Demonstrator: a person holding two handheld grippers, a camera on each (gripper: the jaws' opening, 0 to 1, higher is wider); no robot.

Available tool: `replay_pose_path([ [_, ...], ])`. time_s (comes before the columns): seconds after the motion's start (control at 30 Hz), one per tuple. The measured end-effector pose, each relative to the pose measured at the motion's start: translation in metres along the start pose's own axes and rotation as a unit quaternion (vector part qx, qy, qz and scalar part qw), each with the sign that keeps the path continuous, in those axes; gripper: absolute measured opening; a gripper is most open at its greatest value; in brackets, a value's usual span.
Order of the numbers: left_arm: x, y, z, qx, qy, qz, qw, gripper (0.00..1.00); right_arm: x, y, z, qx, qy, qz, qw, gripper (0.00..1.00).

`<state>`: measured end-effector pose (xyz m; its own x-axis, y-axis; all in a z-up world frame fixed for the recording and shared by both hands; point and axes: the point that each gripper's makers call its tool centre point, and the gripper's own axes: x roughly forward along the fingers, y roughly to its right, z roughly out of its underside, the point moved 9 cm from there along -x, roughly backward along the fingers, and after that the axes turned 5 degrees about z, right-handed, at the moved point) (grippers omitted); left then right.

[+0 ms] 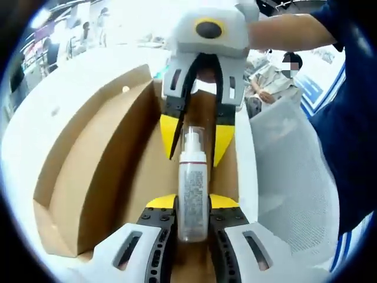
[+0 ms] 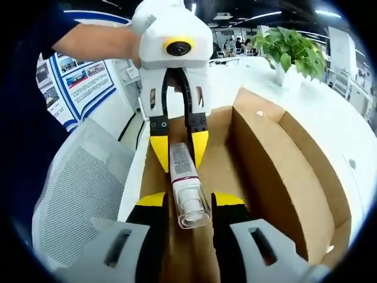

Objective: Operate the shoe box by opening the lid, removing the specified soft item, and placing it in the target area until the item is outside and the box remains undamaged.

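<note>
Open brown shoe box (image 1: 100, 177) (image 2: 265, 171) on a white table (image 1: 76, 76) (image 2: 347, 118), with the lid (image 1: 56, 177) (image 2: 321, 177) flipped up along one long side. Inside the box, over its brown floor, a small see-through spray bottle (image 1: 193, 188) (image 2: 184, 177) with a white label, pointing straight from one claw to the other. Left gripper (image 1: 193, 203) (image 2: 178, 150) clenched on the bottle's bottom end, both yellow tips pressed against its sides. Right gripper (image 2: 189, 203) (image 1: 195, 144) at the other end, by the spray top, with its yellow tips spread a little wider than the top and a small gap on each side in the left gripper view, so not squeezing. Hard to tell whether the bottle lies on the box floor or hangs just above it. Beside the box, a gray mesh chair (image 1: 288, 165) (image 2: 82, 183). A bare arm (image 1: 288, 29) (image 2: 100, 41) in a dark blue sleeve behind each far claw. In the right gripper view, a green plant (image 2: 291, 47) in a white pot farther back on the table.
</note>
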<state>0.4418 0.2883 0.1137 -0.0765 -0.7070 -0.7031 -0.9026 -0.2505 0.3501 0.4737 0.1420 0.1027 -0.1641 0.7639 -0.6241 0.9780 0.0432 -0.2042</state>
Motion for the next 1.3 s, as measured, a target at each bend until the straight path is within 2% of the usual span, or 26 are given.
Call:
replay_pose_path([
  [0.1,-0.005,0.006,-0.007,-0.003,0.025,0.013,0.9996,0.15,-0.004,-0.003,-0.006,0.02,0.024,-0.021,0.9993,0.24],
  [0.2,-0.009,0.011,-0.009,-0.012,0.035,0.025,0.999,0.15,-0.008,-0.005,-0.008,0.041,0.032,-0.029,0.9982,0.23],
  [0.33,-0.011,0.019,-0.01,-0.039,0.058,0.052,0.9962,0.15,-0.012,-0.011,-0.014,0.087,0.066,-0.058,0.9923,0.24],
  [0.37,-0.013,0.02,-0.01,-0.031,0.06,0.046,0.9966,0.15,-0.013,-0.01,-0.017,0.097,0.076,-0.056,0.9908,0.24],
  [0.4,-0.013,0.022,-0.01,-0.043,0.066,0.056,0.9953,0.15,-0.015,-0.011,-0.019,0.096,0.08,-0.059,0.9905,0.24],
  [0.47,-0.015,0.022,-0.011,-0.037,0.07,0.05,0.9956,0.15,-0.015,-0.012,-0.019,0.088,0.074,-0.057,0.9918,0.23],
  [0.7,-0.014,0.027,-0.014,-0.048,0.077,0.06,0.9941,0.17,-0.022,-0.019,-0.022,0.088,0.075,-0.064,0.9913,0.2],
  [0.8,-0.014,0.028,-0.014,-0.069,0.085,0.065,0.9919,0.18,-0.024,-0.02,-0.024,0.093,0.074,-0.064,0.9909,0.2],
  [1.0,-0.014,0.031,-0.015,-0.08,0.1,0.065,0.9897,0.19,-0.028,-0.024,-0.028,0.091,0.066,-0.062,0.9917,0.19],
  [1.07,-0.016,0.031,-0.013,-0.089,0.103,0.063,0.9886,0.23,-0.03,-0.024,-0.03,0.089,0.067,-0.058,0.9921,0.19],
  [1.17,-0.016,0.032,-0.008,-0.093,0.103,0.053,0.9889,0.34,-0.034,-0.024,-0.033,0.084,0.065,-0.055,0.9928,0.19],
  [1.3,-0.02,0.034,-0.004,-0.092,0.099,0.045,0.9897,0.34,-0.036,-0.023,-0.031,0.071,0.046,-0.045,0.9954,0.19],
])
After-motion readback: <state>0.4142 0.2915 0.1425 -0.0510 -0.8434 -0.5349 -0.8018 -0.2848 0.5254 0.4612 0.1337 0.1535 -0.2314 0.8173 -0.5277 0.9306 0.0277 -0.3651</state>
